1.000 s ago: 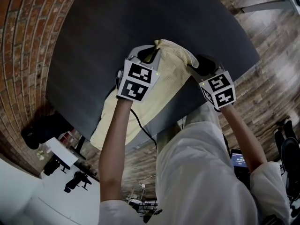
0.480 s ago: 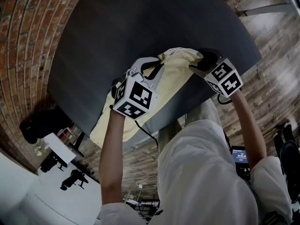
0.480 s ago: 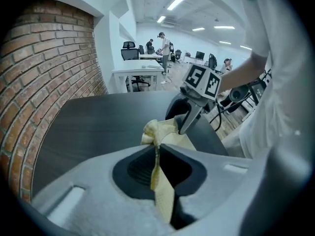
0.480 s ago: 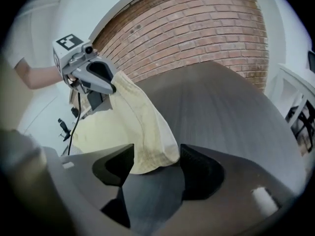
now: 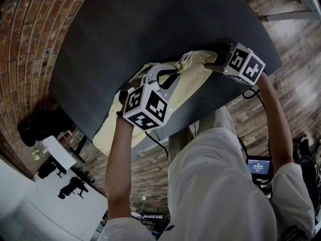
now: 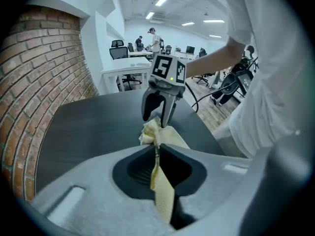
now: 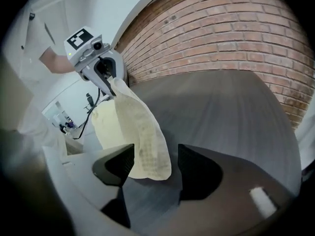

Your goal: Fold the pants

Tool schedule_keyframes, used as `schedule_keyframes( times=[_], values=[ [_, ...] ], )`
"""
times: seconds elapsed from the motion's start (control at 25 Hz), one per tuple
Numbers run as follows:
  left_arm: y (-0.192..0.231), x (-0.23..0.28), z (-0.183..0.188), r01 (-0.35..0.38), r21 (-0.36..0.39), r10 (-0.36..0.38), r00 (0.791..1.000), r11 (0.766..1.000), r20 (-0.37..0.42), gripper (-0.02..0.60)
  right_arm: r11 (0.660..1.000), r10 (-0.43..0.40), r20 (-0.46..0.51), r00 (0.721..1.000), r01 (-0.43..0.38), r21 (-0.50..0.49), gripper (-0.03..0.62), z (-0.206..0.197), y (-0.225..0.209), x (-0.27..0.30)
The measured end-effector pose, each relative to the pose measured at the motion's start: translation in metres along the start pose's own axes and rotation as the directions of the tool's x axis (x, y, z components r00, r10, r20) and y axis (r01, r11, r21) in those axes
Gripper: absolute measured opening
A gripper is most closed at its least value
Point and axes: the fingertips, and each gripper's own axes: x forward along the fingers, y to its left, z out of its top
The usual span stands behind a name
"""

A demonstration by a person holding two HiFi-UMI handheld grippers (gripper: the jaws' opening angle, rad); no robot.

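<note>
While the left gripper (image 5: 164, 78) was clamped tight on a raised edge of the pale yellow pants (image 5: 188, 84), the right gripper (image 5: 216, 60) had just been opening. Its jaws stood wide apart, and a loose flap of the cloth hung between them without being pressed. The pants lay stretched along the near side of the dark worktop (image 5: 150, 24), with one end lifted between the two grippers and the other trailing toward the worktop's near edge. Judging by this, the fold was only partly made: the cloth looked narrowed lengthwise, but its lifted end had not been laid down. What seemed left was to carry that end over onto the rest, set it flat, release it, and square the bundle, perhaps with another fold.
</note>
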Motion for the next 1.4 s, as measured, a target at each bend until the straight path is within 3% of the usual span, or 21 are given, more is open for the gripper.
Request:
schedule_keyframes(
  times=[0.24,0.56,0.64,0.8,1.04,1.2,1.4],
  values=[
    [-0.015,-0.008,-0.008,0.041,0.042,-0.039,0.998,0.998,-0.054,0.031,0.992,0.116,-0.047,0.992,-0.118,-0.043,0.268,0.001,0.003,0.018],
    [-0.024,-0.012,-0.020,0.069,0.037,-0.066,0.996,0.997,-0.066,0.032,0.972,0.181,-0.146,0.973,-0.200,-0.124,0.203,-0.004,0.028,0.039],
    [-0.024,-0.011,-0.024,0.060,0.028,-0.058,0.996,0.998,-0.073,0.031,0.968,0.170,-0.193,0.967,-0.200,-0.150,0.107,-0.008,0.033,0.043],
    [-0.021,-0.011,-0.027,0.032,-0.002,-0.032,0.997,0.999,-0.071,0.032,0.975,0.123,-0.187,0.975,-0.154,-0.162,0.055,-0.007,0.036,0.041],
    [-0.002,-0.013,-0.023,-0.076,-0.055,0.074,0.997,0.996,-0.038,0.031,0.994,-0.027,-0.060,0.998,0.021,-0.104,0.048,-0.004,0.032,0.010],
    [0.017,-0.009,-0.016,-0.183,-0.109,0.182,0.983,0.977,-0.020,0.032,0.990,-0.136,0.003,0.991,0.136,-0.019,0.048,-0.002,0.029,-0.010],
    [0.029,-0.005,0.001,-0.226,-0.155,0.230,0.973,0.962,0.007,0.031,0.970,-0.228,0.058,0.972,0.222,0.098,0.048,-0.006,0.034,-0.029]
  ],
)
